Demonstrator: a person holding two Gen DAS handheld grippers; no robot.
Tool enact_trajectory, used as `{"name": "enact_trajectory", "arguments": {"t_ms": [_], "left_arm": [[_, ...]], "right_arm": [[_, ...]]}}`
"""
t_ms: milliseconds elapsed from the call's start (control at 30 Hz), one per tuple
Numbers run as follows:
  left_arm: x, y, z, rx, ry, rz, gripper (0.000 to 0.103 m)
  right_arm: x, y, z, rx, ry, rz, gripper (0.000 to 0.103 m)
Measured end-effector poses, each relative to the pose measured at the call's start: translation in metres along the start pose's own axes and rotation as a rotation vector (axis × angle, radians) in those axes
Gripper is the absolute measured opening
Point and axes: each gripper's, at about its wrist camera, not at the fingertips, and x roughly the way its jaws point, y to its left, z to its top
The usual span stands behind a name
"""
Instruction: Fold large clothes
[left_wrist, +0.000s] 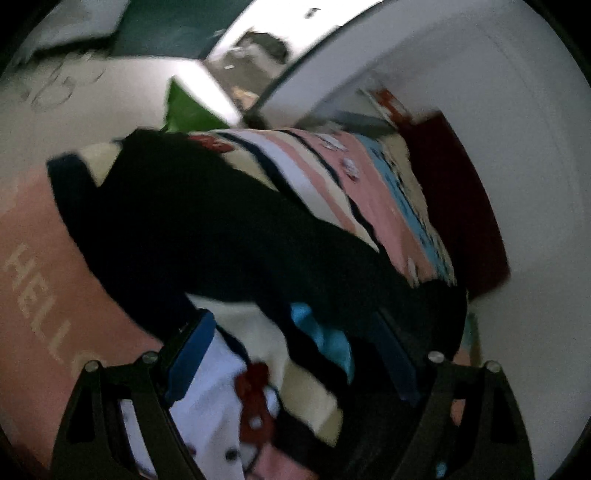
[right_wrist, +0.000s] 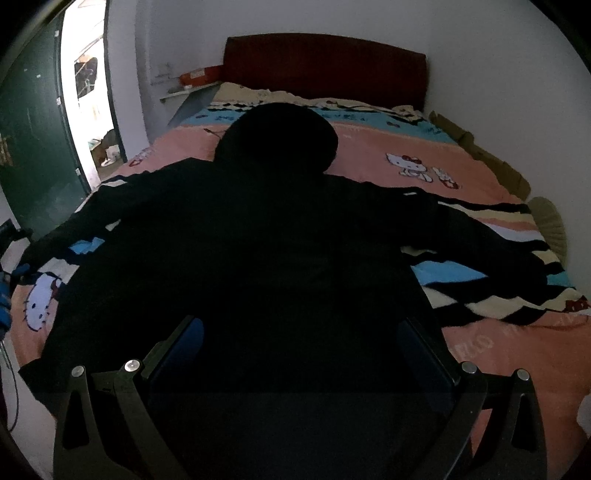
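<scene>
Basically zero folds yet: black hoodie (right_wrist: 236, 251) lies flat on bed (right_wrist: 517, 354), hood at 12 o'clock, sleeves out at 9 and 3. Left gripper (left_wrist: 295, 354) and right gripper (right_wrist: 299, 350) jaws both spread, gripping nothing. All folding remains.

"HELL" in pale letters on pink bedspread (left_wrist: 33, 266)

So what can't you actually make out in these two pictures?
- Black hoodie: right wrist view, so dark that seams, pockets and front or back are lost.
- Its bottom hem: right wrist view, hidden behind the open right tongs.
- Left wrist view: motion blur smears the bedspread print and the doorway.
- Left tongs: open over a sleeve; contact cannot be told.
</scene>
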Motion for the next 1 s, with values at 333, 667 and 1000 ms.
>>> {"name": "enact_trajectory", "arguments": {"t_ms": [333,667,1000], "left_arm": [[0.032,0.039,0.021,-0.194,-0.011,-0.005,0.085],[0.057,0.046,0.039,-0.261,-0.008,0.092,0.017],[0.028,-0.033,0.045,0.055,-0.072,0.055,0.006]], "right_arm": [[0.016,-0.009,-0.001,0.019,0.043,-0.059,0.102],[0.018,-0.016,-0.001,0.038,0.042,-0.114,0.102],[0.007,-0.04,-0.007,0.075,0.013,-0.162,0.102]]}}
